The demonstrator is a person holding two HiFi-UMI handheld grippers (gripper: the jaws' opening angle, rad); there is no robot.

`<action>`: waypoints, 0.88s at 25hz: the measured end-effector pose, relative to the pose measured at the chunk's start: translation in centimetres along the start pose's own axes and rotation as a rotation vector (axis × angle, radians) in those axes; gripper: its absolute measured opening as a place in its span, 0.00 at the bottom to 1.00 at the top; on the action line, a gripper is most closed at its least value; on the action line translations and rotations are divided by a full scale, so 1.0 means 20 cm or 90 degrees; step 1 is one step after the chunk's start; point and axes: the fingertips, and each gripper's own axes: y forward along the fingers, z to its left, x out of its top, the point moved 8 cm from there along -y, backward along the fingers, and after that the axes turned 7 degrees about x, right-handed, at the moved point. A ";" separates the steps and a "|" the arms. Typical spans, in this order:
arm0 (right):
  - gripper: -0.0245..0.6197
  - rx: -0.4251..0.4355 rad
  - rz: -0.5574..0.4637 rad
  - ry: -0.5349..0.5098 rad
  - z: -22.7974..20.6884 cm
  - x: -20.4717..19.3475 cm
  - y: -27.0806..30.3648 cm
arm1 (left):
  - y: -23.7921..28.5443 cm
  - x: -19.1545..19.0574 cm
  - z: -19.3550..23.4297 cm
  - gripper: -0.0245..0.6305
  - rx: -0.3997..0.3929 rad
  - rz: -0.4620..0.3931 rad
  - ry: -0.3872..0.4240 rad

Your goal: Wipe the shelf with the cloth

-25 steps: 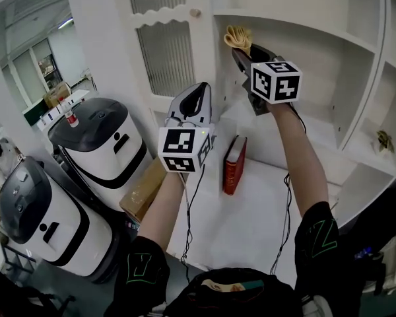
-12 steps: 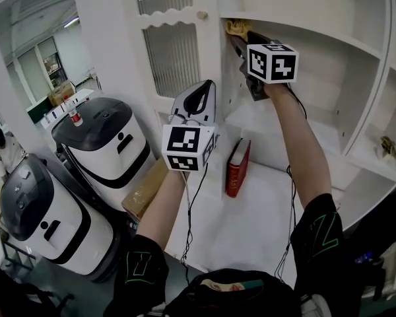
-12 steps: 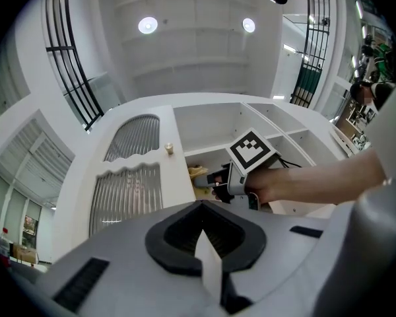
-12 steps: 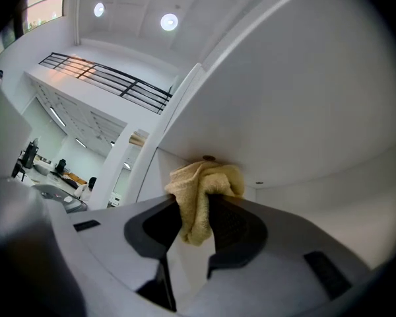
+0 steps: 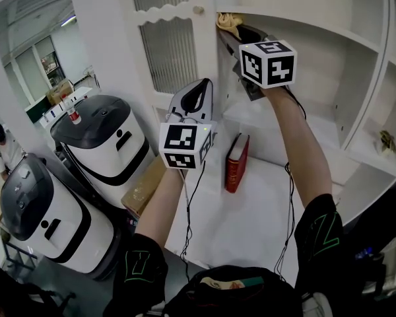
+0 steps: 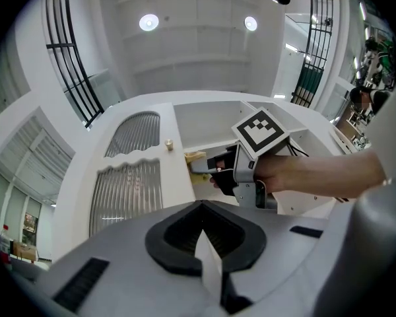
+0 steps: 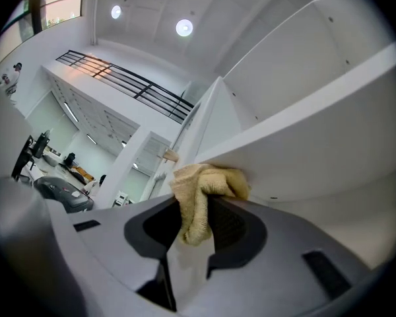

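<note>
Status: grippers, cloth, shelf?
Right gripper shut on yellow terry cloth, at white upper shelf front edge. Left gripper shut, empty, held lower. Nothing blocking.

The cloth (image 5: pixel 228 22) is at the shelf's (image 5: pixel 330 34) front left corner; below, the book (image 5: pixel 236 162) stands by the worktop's (image 5: pixel 251 230) left edge.

Claw (image 7: pixel 193 243) clamping yellow cloth (image 7: pixel 204 193), against shelf (image 7: pixel 303 137)

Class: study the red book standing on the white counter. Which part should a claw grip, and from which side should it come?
Probably its upper end, from above, jaws spanning the two covers. The red book stands upright on the counter, thin across the covers, with its top edge free.
</note>
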 end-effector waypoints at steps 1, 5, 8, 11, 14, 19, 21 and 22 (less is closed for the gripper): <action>0.22 0.002 -0.003 -0.005 0.01 0.00 -0.01 | 0.00 0.00 0.00 0.04 -0.001 0.001 -0.001; 0.22 0.009 -0.004 -0.053 0.06 0.01 -0.03 | 0.00 -0.01 -0.02 0.04 -0.008 0.005 -0.003; 0.22 0.037 -0.010 -0.083 0.08 0.01 -0.06 | 0.02 -0.02 -0.04 0.04 -0.013 0.006 -0.006; 0.22 0.071 -0.031 -0.083 0.09 0.02 -0.10 | 0.03 -0.03 -0.06 0.04 -0.017 0.006 -0.011; 0.22 0.102 -0.061 -0.085 0.09 0.00 -0.16 | 0.03 -0.04 -0.09 0.04 -0.021 0.004 -0.013; 0.22 0.101 -0.082 -0.058 0.01 -0.06 -0.25 | 0.05 -0.04 -0.10 0.04 -0.027 0.001 -0.014; 0.22 0.084 -0.073 -0.038 -0.03 -0.10 -0.26 | 0.06 -0.04 -0.12 0.04 -0.029 0.001 -0.017; 0.22 0.075 -0.068 -0.026 -0.06 -0.13 -0.27 | 0.06 -0.05 -0.12 0.04 -0.031 0.002 -0.018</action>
